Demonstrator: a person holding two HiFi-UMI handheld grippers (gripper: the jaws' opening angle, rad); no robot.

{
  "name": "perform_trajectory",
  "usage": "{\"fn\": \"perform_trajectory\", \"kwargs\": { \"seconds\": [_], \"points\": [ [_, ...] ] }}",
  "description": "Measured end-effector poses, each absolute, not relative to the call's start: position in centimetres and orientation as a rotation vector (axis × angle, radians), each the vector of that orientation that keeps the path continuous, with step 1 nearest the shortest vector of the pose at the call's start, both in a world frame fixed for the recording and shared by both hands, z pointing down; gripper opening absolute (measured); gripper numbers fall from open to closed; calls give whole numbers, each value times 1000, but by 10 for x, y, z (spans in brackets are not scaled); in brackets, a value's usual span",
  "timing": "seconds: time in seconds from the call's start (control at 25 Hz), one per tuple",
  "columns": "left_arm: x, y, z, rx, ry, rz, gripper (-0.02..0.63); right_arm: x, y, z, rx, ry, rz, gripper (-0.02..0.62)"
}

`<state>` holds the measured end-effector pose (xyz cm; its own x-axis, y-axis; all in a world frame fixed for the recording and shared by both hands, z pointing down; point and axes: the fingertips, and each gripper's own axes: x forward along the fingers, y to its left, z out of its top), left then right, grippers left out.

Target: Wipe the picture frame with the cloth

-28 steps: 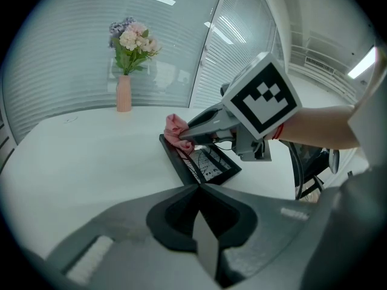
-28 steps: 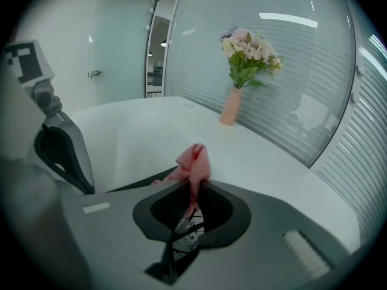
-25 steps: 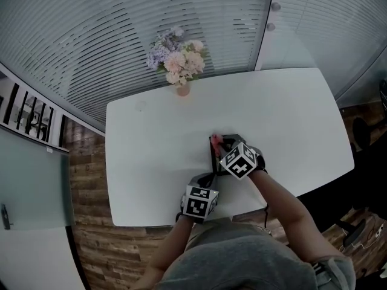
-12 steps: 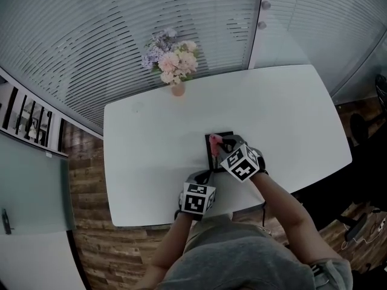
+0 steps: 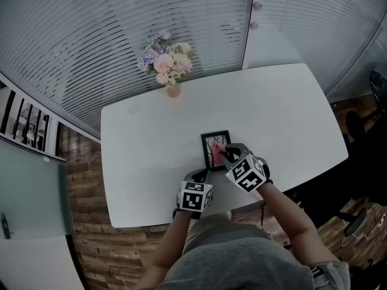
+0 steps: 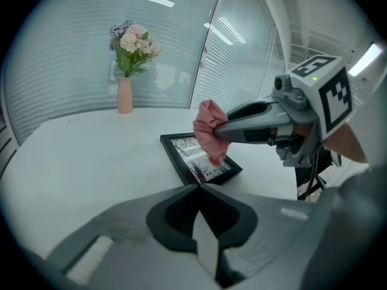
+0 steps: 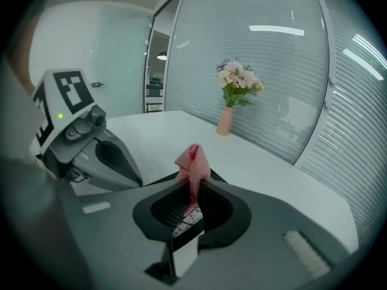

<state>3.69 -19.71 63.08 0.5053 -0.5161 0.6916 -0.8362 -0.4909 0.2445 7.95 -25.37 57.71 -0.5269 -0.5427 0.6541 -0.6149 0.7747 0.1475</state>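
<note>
My R gripper (image 7: pixel 192 185) pinches 1 pink bunched cloth (image 7: pixel 192 163), just over 1 black-rimmed picture frame (image 5: pixel 210 139) lying flat below its tips. L gripper (image 6: pixel 198 187) is closed on nothing (frame sits right ahead).

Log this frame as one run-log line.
stage: wiping | right gripper: shut on cloth, over picture frame | left gripper: shut, empty, by frame's near corner | frame: flat on table

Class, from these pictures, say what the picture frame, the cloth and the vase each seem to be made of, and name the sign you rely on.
Picture frame: black matt rim, wood or plastic, cannot tell which; its pane reflects light, so likely glass. Cloth: pink fabric, bunched in soft folds. Vase: pale pink, smooth, probably ceramic.
</note>
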Motion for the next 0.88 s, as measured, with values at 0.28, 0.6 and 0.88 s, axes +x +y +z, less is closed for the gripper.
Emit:
{"fn": "perform_trajectory", "kwargs": {
  "seconds": [0.28,0.6,0.88],
  "points": [
    [36,-198,632,2181,-1104,736,5,92,-233,590,840,-2203,136,43],
    [36,-198,632,2177,-1104,728,5,99,-229,616,828,-2144,157,43],
    [37,-197,632,2175,-1106,716,5,98,-233,624,803,-2116,115,42]
  ]
}}
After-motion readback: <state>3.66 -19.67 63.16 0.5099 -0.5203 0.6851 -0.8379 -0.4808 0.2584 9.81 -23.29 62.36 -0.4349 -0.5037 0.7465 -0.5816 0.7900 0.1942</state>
